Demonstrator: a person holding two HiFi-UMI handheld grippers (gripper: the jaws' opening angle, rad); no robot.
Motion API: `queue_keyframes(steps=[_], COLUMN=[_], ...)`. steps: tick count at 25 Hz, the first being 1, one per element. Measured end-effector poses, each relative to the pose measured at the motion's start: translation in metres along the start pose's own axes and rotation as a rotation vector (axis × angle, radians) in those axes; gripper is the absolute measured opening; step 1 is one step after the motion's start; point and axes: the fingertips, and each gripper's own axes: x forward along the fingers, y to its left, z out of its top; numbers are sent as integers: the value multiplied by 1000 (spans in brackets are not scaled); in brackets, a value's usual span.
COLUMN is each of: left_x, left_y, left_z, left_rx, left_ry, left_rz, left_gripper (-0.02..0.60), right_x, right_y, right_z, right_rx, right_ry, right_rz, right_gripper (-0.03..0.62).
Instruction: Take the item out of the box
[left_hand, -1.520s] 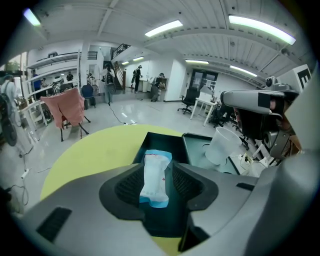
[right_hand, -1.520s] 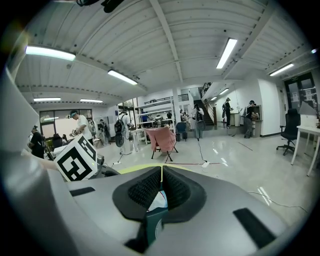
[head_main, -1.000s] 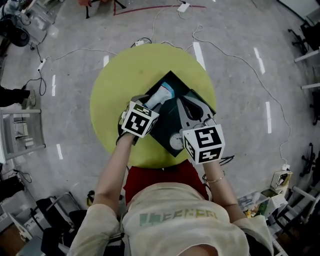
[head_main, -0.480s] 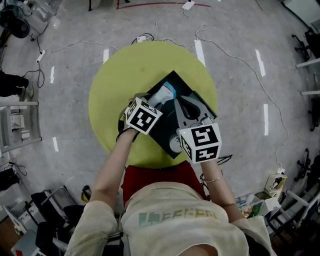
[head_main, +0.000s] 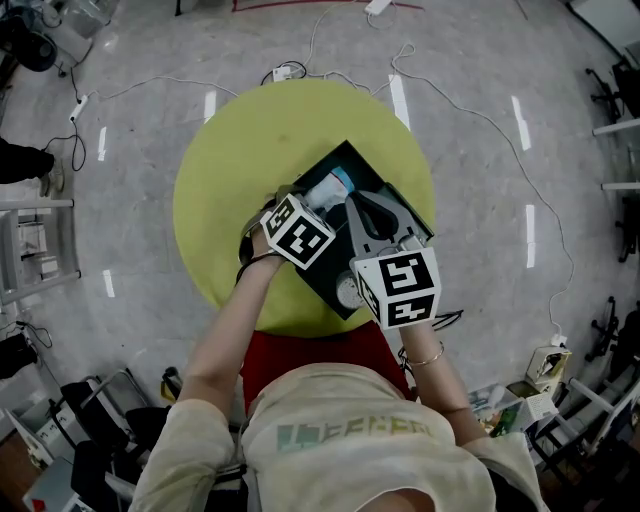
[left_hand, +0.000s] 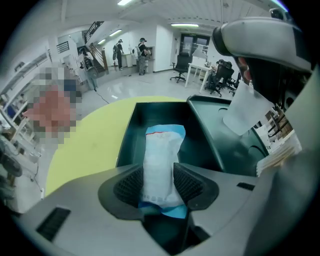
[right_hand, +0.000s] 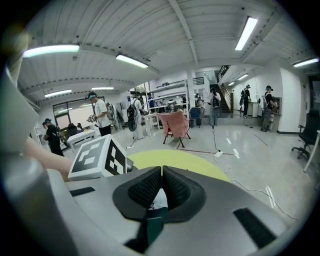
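A round yellow-green table (head_main: 220, 190) fills the middle of the head view, with a rigid dark box (head_main: 358, 162) open at its centre. The right gripper (right_hand: 161, 186), at lower right, is clenched, with nothing seen between its ribbed pads. The left gripper (left_hand: 159, 181) grasps a white, blue-ended packet (left_hand: 162, 147) by its near end, and the far end reaches into the box. The packet looks light, soft, crinkly and slippery, so the flat sealed end seems the safest hold.
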Motion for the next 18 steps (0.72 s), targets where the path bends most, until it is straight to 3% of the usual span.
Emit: queue_keyframes(steps=[12, 18], left_x=[12, 15], left_y=[-2, 1], left_z=[6, 14], left_rx=[30, -25], left_ry=[46, 4], left_rz=[49, 59], left_gripper=[181, 183], right_x=[-2, -6], right_y=[-4, -9], right_z=[-1, 1], right_rx=[15, 25], right_ry=[-13, -23], right_rz=[0, -17], right_gripper=[37, 38])
